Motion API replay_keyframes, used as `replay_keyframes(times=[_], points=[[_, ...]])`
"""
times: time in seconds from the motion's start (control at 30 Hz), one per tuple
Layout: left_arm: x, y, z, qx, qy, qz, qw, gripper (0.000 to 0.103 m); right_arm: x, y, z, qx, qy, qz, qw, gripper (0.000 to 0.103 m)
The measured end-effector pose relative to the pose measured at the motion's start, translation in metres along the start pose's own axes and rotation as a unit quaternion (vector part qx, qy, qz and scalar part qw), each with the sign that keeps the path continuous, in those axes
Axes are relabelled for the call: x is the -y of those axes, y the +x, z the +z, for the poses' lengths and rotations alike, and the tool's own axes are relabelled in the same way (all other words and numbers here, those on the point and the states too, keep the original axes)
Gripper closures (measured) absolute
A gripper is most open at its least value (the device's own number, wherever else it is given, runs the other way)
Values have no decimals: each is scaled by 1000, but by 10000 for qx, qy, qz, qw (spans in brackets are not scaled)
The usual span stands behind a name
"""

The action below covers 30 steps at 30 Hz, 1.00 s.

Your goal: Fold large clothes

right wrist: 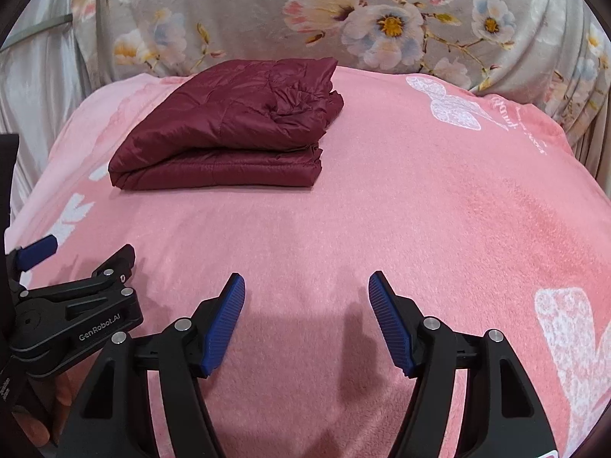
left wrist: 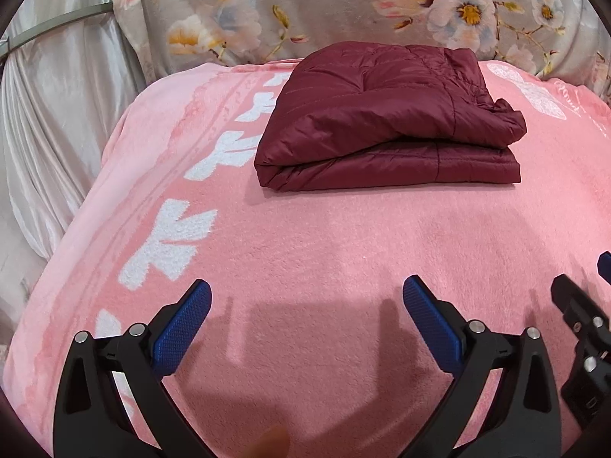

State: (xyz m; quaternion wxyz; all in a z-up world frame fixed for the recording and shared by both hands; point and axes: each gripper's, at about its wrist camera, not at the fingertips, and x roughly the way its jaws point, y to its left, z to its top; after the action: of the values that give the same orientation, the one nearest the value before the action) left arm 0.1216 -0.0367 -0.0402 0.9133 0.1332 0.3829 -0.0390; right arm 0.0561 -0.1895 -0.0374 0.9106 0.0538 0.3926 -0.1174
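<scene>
- The left gripper [left wrist: 305,297] is nearest in the left wrist view. Its two blue pads [left wrist: 183,328] stand wide apart, and only the pink blanket [left wrist: 343,252] shows between them.
- The right gripper [right wrist: 305,294] is nearest in the right wrist view. Its fingers are also apart, with nothing between them, above the same blanket.
- The two grippers are side by side, close to each other. Each one shows at the edge of the other's view.
- A blurred fingertip [left wrist: 271,439] shows at the bottom edge of the left view.
- Both grippers throw dark shadows on the blanket just in front of them.
- The blanket has white patterns along its left side and at its right corner.
- Farther away, well apart from both grippers, the jacket [left wrist: 385,122] lies folded on the blanket. It is dark red and quilted, in flat layers.
- Behind the jacket there is a grey cloth with flowers [left wrist: 343,7].
- At the far left hangs a shiny pale curtain [left wrist: 57,95].
</scene>
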Motion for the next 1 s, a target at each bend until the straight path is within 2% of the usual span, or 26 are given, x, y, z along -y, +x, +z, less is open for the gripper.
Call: replay_keyframes(times=[1.0], points=[[10, -3, 0, 87, 199, -25, 9998, 5, -10, 5, 0, -67, -230, -88, 9997, 37]])
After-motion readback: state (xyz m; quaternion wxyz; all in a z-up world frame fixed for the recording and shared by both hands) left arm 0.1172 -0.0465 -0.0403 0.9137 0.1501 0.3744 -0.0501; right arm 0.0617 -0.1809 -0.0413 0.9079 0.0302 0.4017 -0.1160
